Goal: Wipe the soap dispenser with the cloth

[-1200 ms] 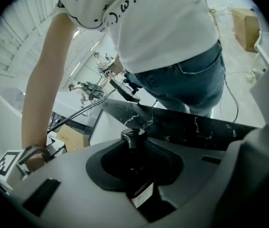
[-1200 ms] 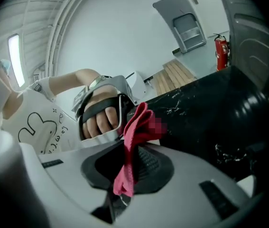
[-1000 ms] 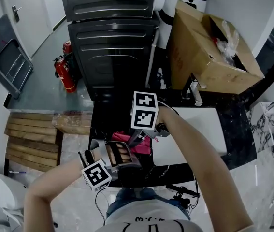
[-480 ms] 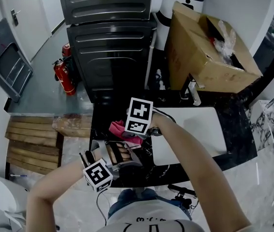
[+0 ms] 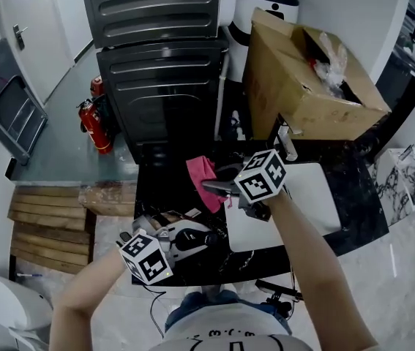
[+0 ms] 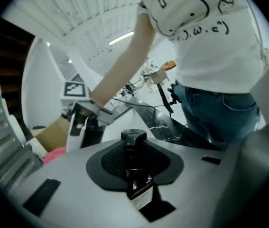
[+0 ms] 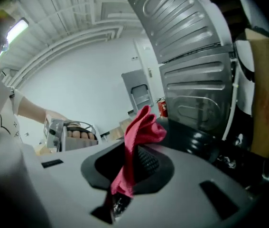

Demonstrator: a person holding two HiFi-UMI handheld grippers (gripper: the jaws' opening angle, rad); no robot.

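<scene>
Now: soap dispenser (image 6: 134, 160) is gripped in left gripper (image 5: 192, 240) above counter (image 5: 159, 189) | cloth (image 7: 139, 137) is pinched in right gripper (image 5: 222, 189), drawn clear of dispenser since a second ago | wipe is judged paused.

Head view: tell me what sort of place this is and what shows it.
Likely a washroom or utility corner doubling as storage: a white basin with a tap sits in a dark counter, an open cardboard box stands beyond it, and a red fire extinguisher stands on the floor.
</scene>
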